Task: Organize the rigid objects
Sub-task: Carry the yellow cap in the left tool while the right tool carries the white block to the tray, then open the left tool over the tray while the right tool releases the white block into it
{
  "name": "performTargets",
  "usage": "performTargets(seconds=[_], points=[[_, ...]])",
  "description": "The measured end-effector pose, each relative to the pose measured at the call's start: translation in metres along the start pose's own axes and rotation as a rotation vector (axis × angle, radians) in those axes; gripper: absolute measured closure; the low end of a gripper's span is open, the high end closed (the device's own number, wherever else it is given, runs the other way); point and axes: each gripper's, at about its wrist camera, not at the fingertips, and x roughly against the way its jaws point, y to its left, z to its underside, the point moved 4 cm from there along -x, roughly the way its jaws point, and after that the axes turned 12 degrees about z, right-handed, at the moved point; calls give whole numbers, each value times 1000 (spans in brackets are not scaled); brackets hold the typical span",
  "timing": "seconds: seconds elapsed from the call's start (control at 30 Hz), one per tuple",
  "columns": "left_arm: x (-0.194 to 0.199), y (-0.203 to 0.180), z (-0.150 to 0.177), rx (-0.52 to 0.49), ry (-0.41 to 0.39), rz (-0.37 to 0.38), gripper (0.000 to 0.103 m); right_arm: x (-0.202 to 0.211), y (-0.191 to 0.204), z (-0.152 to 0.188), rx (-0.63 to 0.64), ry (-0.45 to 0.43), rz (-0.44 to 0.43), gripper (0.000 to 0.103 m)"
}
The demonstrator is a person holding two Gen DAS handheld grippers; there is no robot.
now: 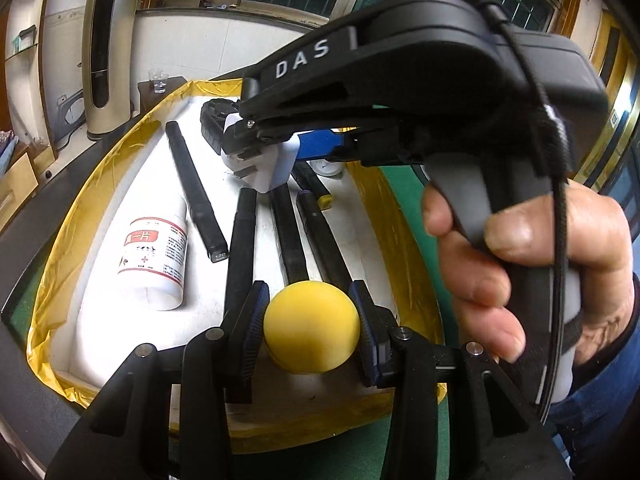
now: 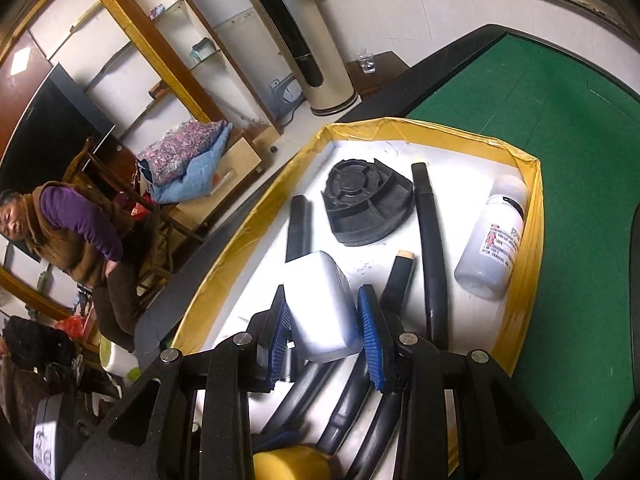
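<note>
The left gripper (image 1: 312,330) has its fingers (image 1: 250,324) clamped on a yellow ball (image 1: 310,326), one blue-ribbed pad on each side, above the near end of a white tray (image 1: 100,320) with a yellow-taped rim. The tray sits on a green-topped desk (image 2: 580,160).

The right gripper (image 2: 324,330) has its fingers (image 2: 374,344) closed on a white plug adapter (image 2: 320,304). In the left wrist view the adapter (image 1: 266,168) hangs above the middle of the tray, its metal prongs pointing left and slightly down, with the person's hand (image 1: 532,264) wrapped around the gripper's handle.

Several black marker pens lie in the tray, their long axes running roughly from the near end to the far end; one pen (image 1: 196,188) lies apart on the left, slanting, its numbered cap end nearest. A white bottle (image 1: 156,256) with a red label lies on its side beside that pen, its long axis along the tray. A black round plastic part (image 2: 366,208) rests at the far end.
</note>
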Motion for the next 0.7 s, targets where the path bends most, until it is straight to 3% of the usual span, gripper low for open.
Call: performTargets(seconds=[0.27, 0.37, 0.7], points=[[1, -3, 0, 14, 8, -14, 64, 1, -1, -3, -15, -6, -38, 70], [2, -4, -2, 18, 12, -15, 63, 12, -5, -5, -36, -36, -52, 59], [19, -17, -10, 23, -43, 16, 63, 79, -25, 14, -43, -164, -96, 58]])
